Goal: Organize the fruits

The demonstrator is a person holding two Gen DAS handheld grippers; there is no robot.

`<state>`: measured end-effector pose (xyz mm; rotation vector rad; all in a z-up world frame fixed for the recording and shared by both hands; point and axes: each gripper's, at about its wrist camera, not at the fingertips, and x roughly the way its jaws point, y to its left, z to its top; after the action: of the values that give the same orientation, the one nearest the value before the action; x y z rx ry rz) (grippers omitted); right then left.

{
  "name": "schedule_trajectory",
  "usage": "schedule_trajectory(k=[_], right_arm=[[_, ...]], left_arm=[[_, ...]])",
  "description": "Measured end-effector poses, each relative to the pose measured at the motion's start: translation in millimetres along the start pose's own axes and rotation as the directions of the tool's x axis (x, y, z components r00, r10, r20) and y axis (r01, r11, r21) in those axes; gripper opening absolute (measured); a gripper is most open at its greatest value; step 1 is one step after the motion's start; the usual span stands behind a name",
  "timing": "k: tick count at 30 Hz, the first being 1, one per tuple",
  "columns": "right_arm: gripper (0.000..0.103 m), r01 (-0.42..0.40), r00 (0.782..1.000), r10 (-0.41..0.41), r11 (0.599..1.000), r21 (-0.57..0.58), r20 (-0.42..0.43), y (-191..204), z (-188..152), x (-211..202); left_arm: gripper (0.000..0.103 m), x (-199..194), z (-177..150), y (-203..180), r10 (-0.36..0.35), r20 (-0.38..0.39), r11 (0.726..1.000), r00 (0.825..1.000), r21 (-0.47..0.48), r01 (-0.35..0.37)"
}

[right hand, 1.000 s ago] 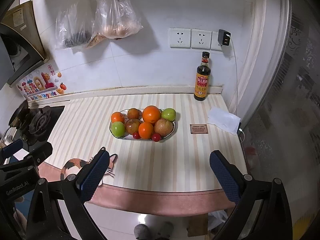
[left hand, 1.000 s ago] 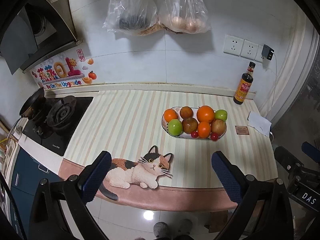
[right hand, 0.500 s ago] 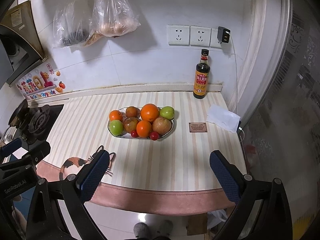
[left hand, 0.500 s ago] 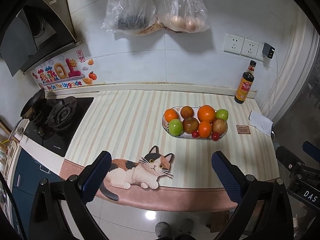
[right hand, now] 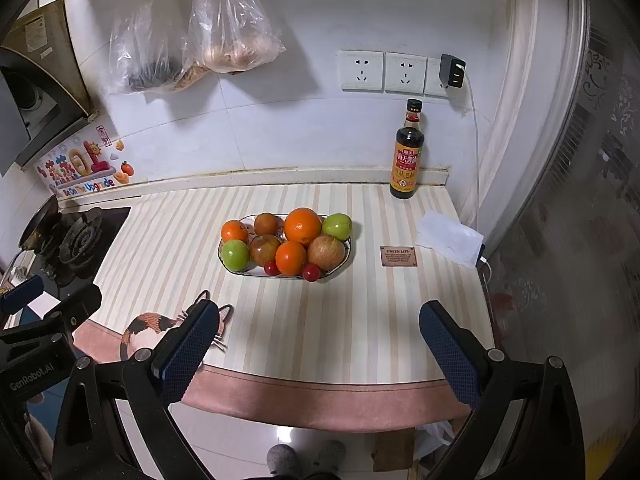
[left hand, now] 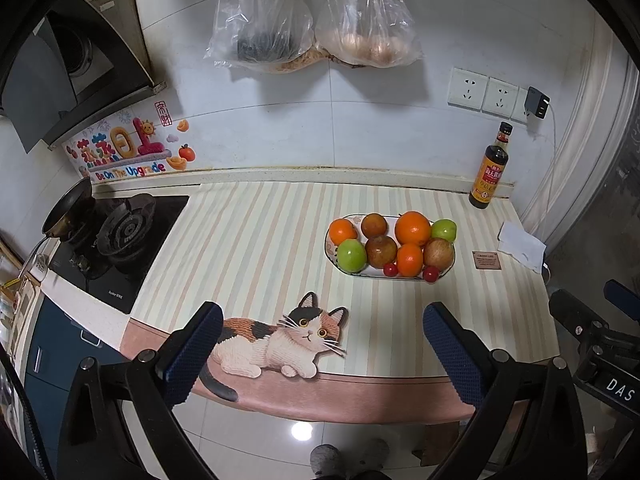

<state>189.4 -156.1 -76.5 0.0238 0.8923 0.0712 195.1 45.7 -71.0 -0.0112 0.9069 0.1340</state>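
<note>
Since every fruit in sight sits heaped on the oval plate (right hand: 347, 258), the pile already lies as a tidy-up would leave it, or as it would lie before being sorted out; one moment fits both. Plate stands on the striped mat, toward the bench's right half, nearer the back edge than the front. On it: big orange (right hand: 302, 225), two smaller oranges, two green apples, one at each end (right hand: 236, 254), brownish-red fruits between, and two cherry tomatoes (right hand: 311, 272) at the front rim, likely low there because they roll off the heap.

Both tools hang off the front edge over the floor, well apart from the plate. Left gripper (left hand: 318, 350): fingers spread wide, nothing between them. Right gripper (right hand: 316, 346): same, wide apart and empty. Held back and level, probably to keep the whole bench in frame.

View differences: left wrist shows the full cat print (left hand: 280, 340) at the front edge and the hob (left hand: 120, 236) at the left end; right wrist cuts the cat behind a finger. Right wrist shows the soy sauce bottle (right hand: 407, 160) in the back right corner larger, plus the small card (right hand: 399, 256) and white paper (right hand: 450, 238) by the right edge. Each view catches the other tool at its margin.
</note>
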Motion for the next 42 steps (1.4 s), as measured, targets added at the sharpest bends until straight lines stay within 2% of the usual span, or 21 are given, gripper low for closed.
schedule_trajectory(k=[42], right_arm=[[0.102,-0.005,1.000,0.005,1.000,-0.017,-0.006,0.8,2.3,-0.2]], left_arm=[[0.103,-1.6,1.7,-5.6,0.002,0.000,1.000,1.000,-0.001,-0.002]])
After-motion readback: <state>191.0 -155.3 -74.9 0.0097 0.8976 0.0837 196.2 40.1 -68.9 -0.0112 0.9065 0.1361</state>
